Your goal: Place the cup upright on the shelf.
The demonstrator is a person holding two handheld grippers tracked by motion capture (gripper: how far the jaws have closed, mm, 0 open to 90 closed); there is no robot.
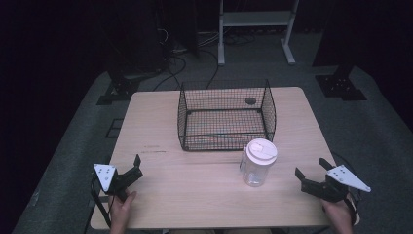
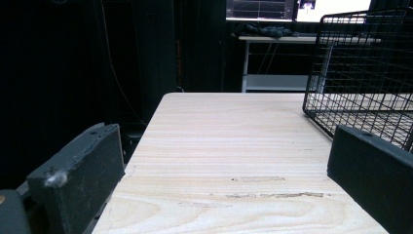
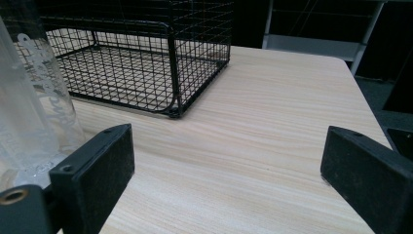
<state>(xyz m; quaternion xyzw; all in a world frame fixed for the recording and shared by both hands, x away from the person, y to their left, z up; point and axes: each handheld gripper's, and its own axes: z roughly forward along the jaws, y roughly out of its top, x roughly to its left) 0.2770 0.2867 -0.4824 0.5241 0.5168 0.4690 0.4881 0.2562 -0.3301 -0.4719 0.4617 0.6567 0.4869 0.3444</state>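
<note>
Since both tools sit wide apart at the near edge of the pale wooden table [image 1: 195,190], the step in hand looks like the first reach, probably to lift the jar into the basket. The black wire mesh basket [image 1: 226,117] stands mid-table, open-topped, with nothing in it that I can make out. Just in front of its right corner, upright and close to the wire, stands the clear plastic jar with a white lid [image 1: 258,162]; it appears empty. The right gripper [image 1: 312,171], jaws spread and holding nothing, is nearer and should approach level and grip below the lid. The left gripper [image 1: 135,165] likewise gapes, unladen.
</note>
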